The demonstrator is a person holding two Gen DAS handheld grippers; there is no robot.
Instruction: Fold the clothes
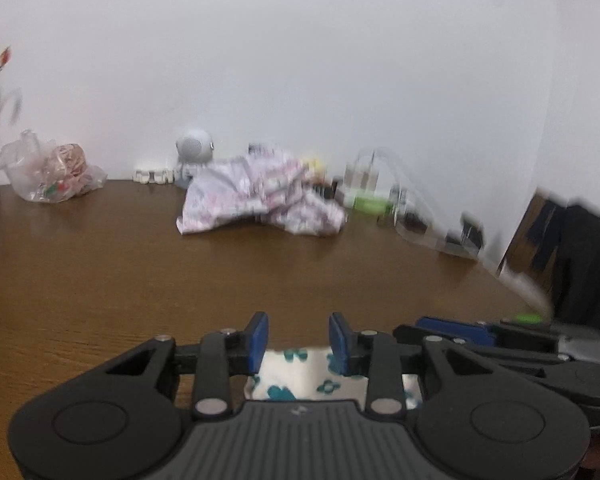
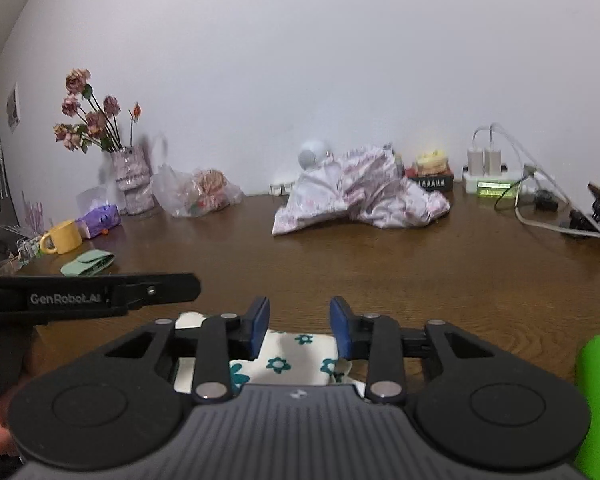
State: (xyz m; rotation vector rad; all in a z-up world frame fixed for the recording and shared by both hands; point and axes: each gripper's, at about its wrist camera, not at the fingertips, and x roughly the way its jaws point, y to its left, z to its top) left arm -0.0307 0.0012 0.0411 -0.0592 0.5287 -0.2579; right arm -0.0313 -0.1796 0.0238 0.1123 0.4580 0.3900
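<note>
Floral cloth directly beneath both grippers, near table edge.

I see the floral cloth [image 2: 288, 354] lying crosswise under my right gripper [image 2: 299, 326] and left gripper [image 1: 299, 340]; both jaws part-spread, pinching nothing. Neither hand is nearer.

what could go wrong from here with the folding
1. Both tools hover over the flowered cloth with jaws apart and nothing visibly pinched: left tool, right tool. A close from here might catch only one layer, or none.
2. The two tools sit close side by side, so they may bump.
3. The pink garment lies crumpled beside the power strip and cables; pulling it could snag them.
</note>
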